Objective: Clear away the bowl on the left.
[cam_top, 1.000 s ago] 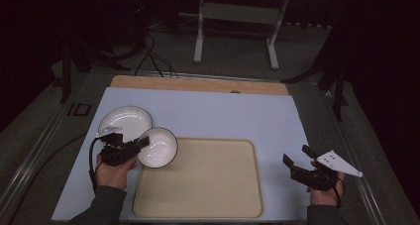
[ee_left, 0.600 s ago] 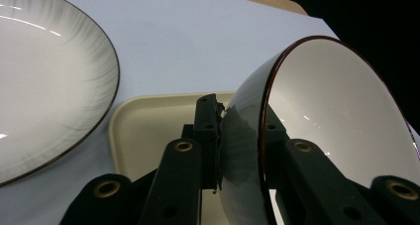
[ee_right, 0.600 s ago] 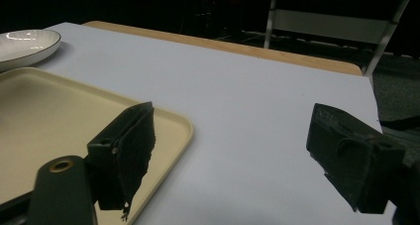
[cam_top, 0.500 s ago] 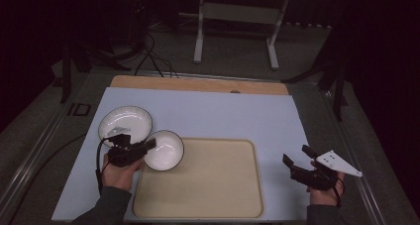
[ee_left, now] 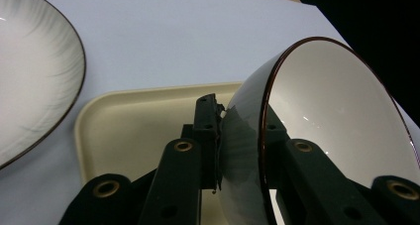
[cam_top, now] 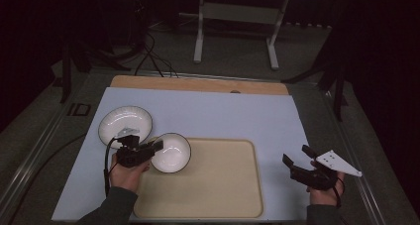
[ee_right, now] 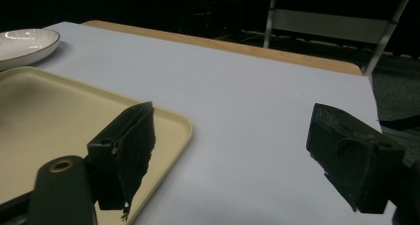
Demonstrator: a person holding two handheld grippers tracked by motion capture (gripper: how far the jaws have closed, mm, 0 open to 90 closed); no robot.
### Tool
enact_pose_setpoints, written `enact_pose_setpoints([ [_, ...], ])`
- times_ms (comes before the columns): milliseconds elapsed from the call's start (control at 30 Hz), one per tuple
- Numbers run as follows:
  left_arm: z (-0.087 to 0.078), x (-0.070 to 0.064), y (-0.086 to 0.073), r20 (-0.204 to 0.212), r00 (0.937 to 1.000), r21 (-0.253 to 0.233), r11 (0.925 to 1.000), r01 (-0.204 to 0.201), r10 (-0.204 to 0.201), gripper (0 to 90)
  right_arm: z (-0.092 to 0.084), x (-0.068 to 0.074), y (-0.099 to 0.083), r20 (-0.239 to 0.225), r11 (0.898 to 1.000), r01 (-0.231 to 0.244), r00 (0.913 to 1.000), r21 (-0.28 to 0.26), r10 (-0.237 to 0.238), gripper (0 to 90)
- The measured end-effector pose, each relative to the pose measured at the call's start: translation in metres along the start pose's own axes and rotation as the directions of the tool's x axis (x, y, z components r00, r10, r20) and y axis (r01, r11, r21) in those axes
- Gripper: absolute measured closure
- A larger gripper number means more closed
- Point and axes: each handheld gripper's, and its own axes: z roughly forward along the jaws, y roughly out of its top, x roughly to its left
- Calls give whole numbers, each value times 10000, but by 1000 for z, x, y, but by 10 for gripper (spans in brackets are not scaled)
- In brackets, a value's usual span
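My left gripper is shut on the rim of a white bowl with a dark rim, one jaw inside and one outside. The bowl hangs tilted over the left edge of the beige tray, with my left gripper clamping its wall. A white plate lies on the mat just left of and beyond the bowl. At the table's right, my right gripper is open and holds nothing. In the right gripper view, that gripper points across the mat past the tray's corner.
The pale blue mat covers the table, with a wooden strip along its far edge. A metal stand and cables are on the dark floor beyond. The plate is far left in the right gripper view.
My left gripper has carried the bowl a little to the right, away from the plate and over the tray's left edge. The right gripper has stayed still.
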Motion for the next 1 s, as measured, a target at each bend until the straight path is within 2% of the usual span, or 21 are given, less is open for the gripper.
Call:
enact_pose_setpoints([
  [733,29,-25,-9,314,9977,613,9962,-615,596,780,-1,-1,0,29,10000,-41,10000,-18,41,185],
  [1000,35,-29,-10,411,9974,725,9954,-626,597,779,-1,-1,0,39,10000,-26,10000,-18,26,185],
])
